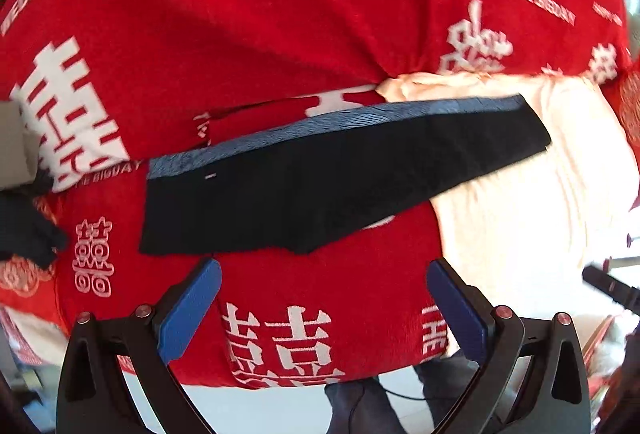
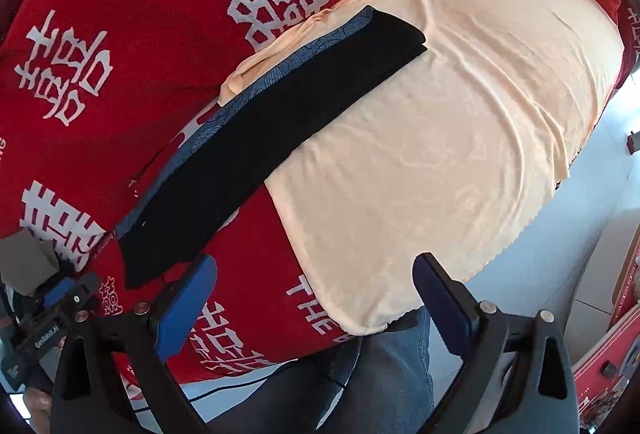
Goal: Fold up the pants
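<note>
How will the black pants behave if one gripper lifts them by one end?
The black pants look thin and lie flat on the red blanket, so they would probably droop, not stay stiff. They seem light. The stacked layers at the end may slide apart, since both grippers are open and hold nothing.

Folded pants (image 1: 320,186) flat across bedspread (image 1: 280,34) and cloth (image 1: 520,214), cloth rightward.

The pants (image 1: 304,194) are matt black cloth edged with a textured blue-grey band. Under them lies a fuzzy red blanket (image 1: 280,34); beside them lies smooth, faintly patterned cream cloth (image 2: 460,138).
</note>
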The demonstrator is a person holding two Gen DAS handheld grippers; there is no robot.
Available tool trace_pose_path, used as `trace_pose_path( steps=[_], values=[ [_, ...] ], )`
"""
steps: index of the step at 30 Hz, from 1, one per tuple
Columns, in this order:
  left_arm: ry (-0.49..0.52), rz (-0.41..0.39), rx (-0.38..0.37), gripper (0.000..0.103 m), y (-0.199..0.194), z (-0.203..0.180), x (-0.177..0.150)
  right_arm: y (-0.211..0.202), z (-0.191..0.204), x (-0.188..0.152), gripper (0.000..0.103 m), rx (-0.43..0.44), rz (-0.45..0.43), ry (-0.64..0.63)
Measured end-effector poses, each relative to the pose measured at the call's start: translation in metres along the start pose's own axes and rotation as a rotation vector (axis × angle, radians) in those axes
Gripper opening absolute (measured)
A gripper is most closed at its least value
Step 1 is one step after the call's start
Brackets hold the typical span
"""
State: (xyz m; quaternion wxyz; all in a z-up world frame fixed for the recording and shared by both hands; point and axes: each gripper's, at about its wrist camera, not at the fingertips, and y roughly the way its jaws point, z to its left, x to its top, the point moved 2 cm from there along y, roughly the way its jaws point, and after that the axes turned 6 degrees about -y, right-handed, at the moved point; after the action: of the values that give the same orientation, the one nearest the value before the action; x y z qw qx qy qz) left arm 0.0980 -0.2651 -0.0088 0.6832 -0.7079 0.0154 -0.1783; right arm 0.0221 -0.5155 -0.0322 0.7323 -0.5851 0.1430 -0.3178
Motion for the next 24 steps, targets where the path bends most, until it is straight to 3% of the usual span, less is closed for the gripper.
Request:
trace_pose_path(
  steps=[7, 16, 24],
  values=[
    [-0.103, 0.028, 0.019, 0.103, 0.018, 0.014, 0.005, 0.021, 0.005, 0.009, 0.099, -0.02, 0.076, -0.059],
    [-0.131, 0.083, 0.049, 0.103, 0.052, 0.009, 0.011, 0.034, 0.01, 0.049, 0.099, -0.018, 0.085, -0.11],
    [-0.146, 0.144, 0.086, 0.103, 0.111, -0.002, 0.011, 0.075, -0.002, 0.074, 0.099, 0.003, 0.105, -0.16]
  ],
)
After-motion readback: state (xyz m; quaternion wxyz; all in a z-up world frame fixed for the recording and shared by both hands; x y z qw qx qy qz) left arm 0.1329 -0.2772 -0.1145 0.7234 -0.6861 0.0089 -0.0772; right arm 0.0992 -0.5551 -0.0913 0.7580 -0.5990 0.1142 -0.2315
